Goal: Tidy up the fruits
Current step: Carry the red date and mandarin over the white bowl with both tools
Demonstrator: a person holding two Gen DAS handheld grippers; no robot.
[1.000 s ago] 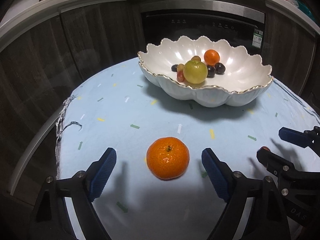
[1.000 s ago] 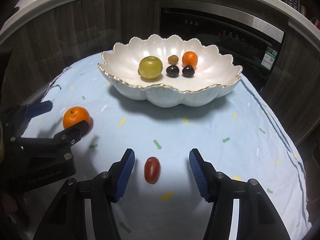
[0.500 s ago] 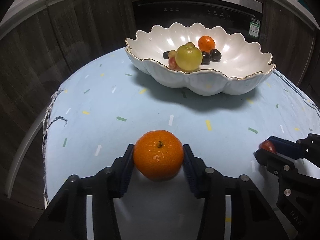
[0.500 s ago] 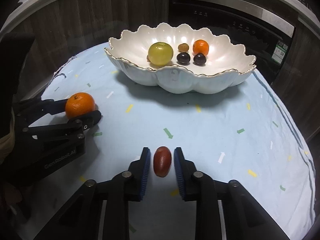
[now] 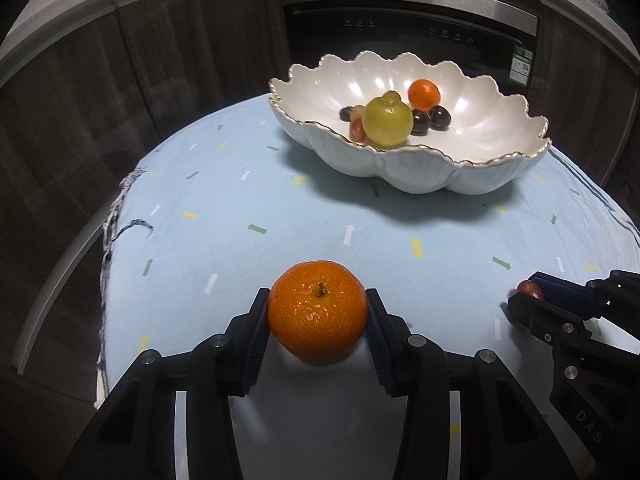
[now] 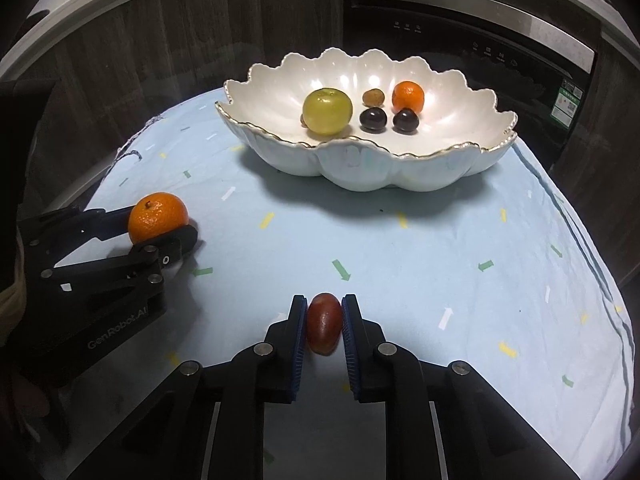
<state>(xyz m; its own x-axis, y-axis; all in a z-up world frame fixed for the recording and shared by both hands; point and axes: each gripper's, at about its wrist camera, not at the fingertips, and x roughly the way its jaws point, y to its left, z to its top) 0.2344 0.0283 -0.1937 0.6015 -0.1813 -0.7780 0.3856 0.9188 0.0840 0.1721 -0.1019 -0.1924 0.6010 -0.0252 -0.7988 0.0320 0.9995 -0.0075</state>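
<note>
Both fruits clamped low over the counter, bowl waiting ahead.

Left tongs (image 5: 318, 316) clamped on the mandarin (image 5: 317, 317), pads on its two sides; right tongs (image 6: 324, 322) just closed onto the small red fruit (image 6: 324, 323), pinching it along its narrow width. Both fruits near the front of the blue cloth (image 5: 248, 208), well apart from each other. Probably best: lift straight up before travelling, gentle on the soft red fruit, firm on the round mandarin to stop it rolling out. Scalloped bowl (image 6: 448, 160) with a raised gilt rim to clear; open room on its right half, away from the green fruit (image 6: 327, 111). Cloth edge falling away at left.
</note>
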